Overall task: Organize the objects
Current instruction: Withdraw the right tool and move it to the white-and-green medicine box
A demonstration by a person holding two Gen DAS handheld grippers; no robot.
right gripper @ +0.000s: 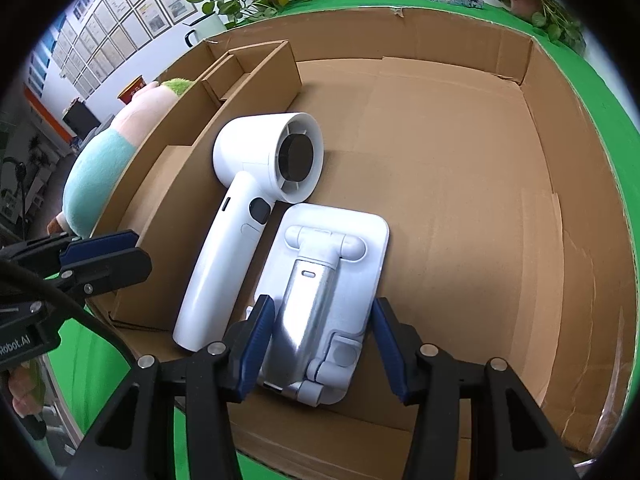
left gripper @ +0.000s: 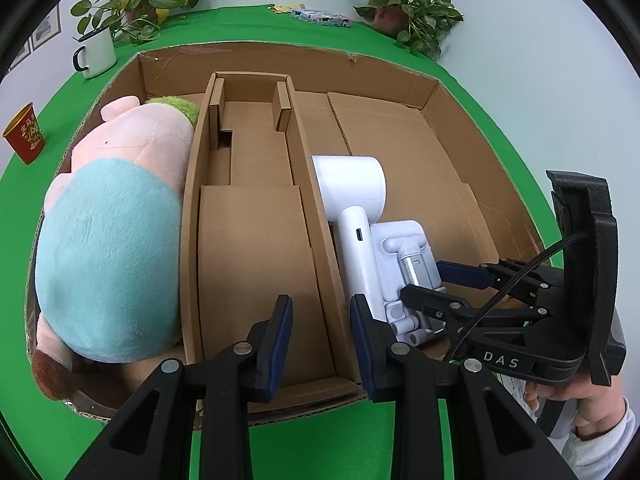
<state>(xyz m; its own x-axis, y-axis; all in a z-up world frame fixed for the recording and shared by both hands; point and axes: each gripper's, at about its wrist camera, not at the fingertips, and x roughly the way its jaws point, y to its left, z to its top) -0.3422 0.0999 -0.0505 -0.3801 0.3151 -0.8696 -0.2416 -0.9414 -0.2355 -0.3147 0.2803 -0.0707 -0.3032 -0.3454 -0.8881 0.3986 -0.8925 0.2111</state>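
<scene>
On the green tabletop (left gripper: 256, 28) sits a wide, shallow cardboard box (right gripper: 460, 40) with a narrow cardboard divider (left gripper: 252, 216). Left of the divider lies a pink and teal plush toy (left gripper: 116, 240). Right of it, a white handheld fan (right gripper: 240, 216) rests just beside a folded white phone stand (right gripper: 328, 300). The right hand-held gripper (right gripper: 324, 344) is spread wide around the stand's near end, pads apart from it. The left hand-held gripper (left gripper: 322, 346) is open and holds nothing, above the divider's near end.
</scene>
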